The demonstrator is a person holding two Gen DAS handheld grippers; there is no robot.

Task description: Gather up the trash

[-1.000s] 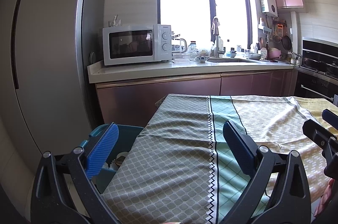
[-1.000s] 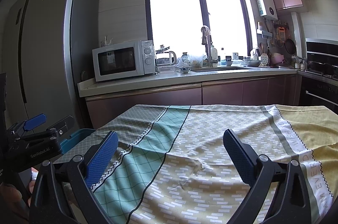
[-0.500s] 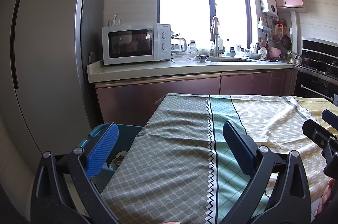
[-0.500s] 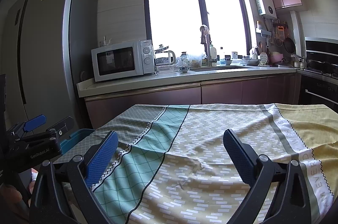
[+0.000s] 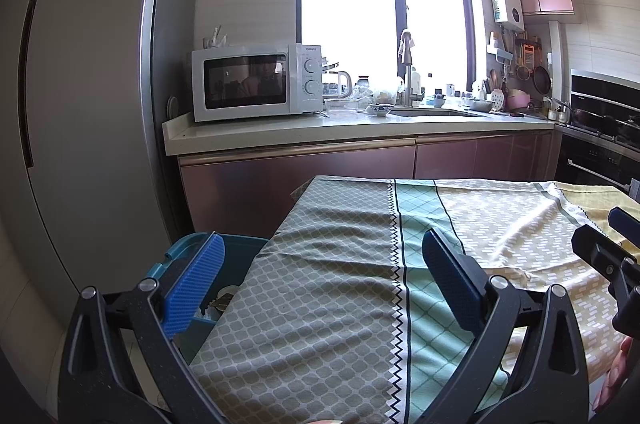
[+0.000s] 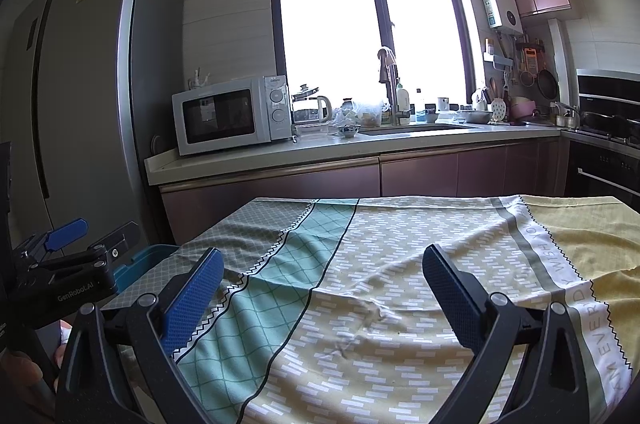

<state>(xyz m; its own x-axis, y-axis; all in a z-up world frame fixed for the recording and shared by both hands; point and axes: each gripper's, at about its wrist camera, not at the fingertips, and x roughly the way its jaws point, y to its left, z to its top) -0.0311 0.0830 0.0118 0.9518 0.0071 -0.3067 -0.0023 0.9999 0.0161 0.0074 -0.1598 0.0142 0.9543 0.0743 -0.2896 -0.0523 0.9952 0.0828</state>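
A teal bin stands on the floor at the table's left edge, with some trash visible inside; its rim also shows in the right wrist view. My left gripper is open and empty, held over the table's left edge with its left finger above the bin. My right gripper is open and empty over the middle of the patterned tablecloth. Each gripper shows at the edge of the other's view. I see no loose trash on the cloth.
A kitchen counter runs along the back with a white microwave, kettle, bowls and a sink faucet. A tall grey fridge stands at left. An oven and stove are at right.
Both views shift very slightly; the grippers stay open and nearly still. Nothing was picked up or let go.
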